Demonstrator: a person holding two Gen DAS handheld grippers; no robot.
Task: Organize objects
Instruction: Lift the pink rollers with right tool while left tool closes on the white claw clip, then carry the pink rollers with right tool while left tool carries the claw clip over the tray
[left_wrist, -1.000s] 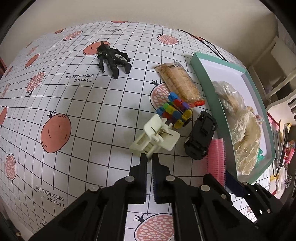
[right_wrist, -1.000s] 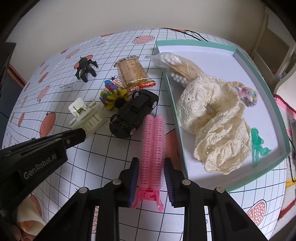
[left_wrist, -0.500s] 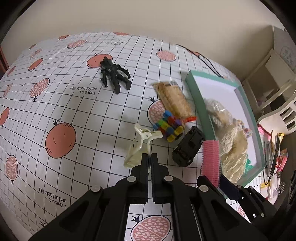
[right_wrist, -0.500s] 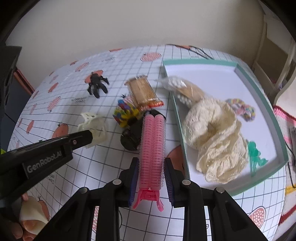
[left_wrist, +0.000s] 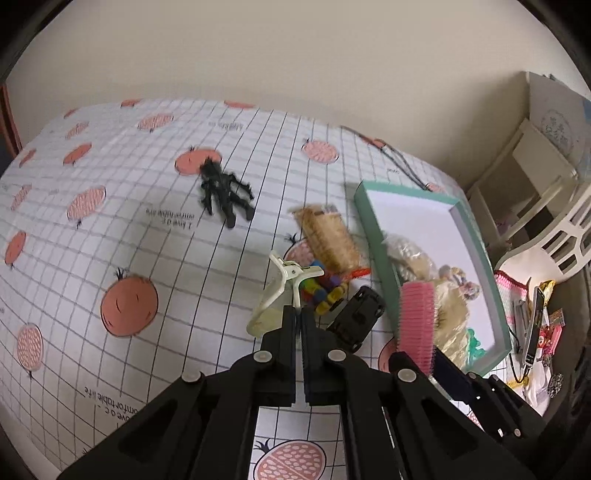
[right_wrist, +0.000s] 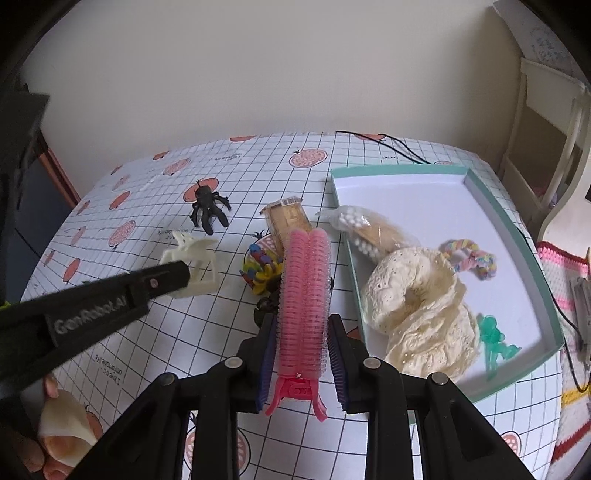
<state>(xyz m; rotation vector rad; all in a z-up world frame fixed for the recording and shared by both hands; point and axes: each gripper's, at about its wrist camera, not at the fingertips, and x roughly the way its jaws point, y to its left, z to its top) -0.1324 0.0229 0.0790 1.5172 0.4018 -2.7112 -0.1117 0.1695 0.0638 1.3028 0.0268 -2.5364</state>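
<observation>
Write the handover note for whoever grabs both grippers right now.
Left gripper: shut on the cream plastic claw clip, lifted off the table.
Right gripper: shut on the pink velcro roller clip, held above the table.
Done: lace scrunchie, cotton-swab bag, pastel hair tie and green figure lie in the teal tray.
Left: both clips, black toy car, colourful toy, snack pack, black spider.

Illumination is soft, diffuse and moderately bright, with no hard glare. Shadows are faint: a weak one lies under the black spider toy (left_wrist: 226, 192). Both fisheye views bend the tablecloth (right_wrist: 369, 177) grid strongly toward the edges, and dark vignetting fills the corners. Motion blur smears objects ahead of the left tool; the right view is sharper, softening only at its periphery.
</observation>
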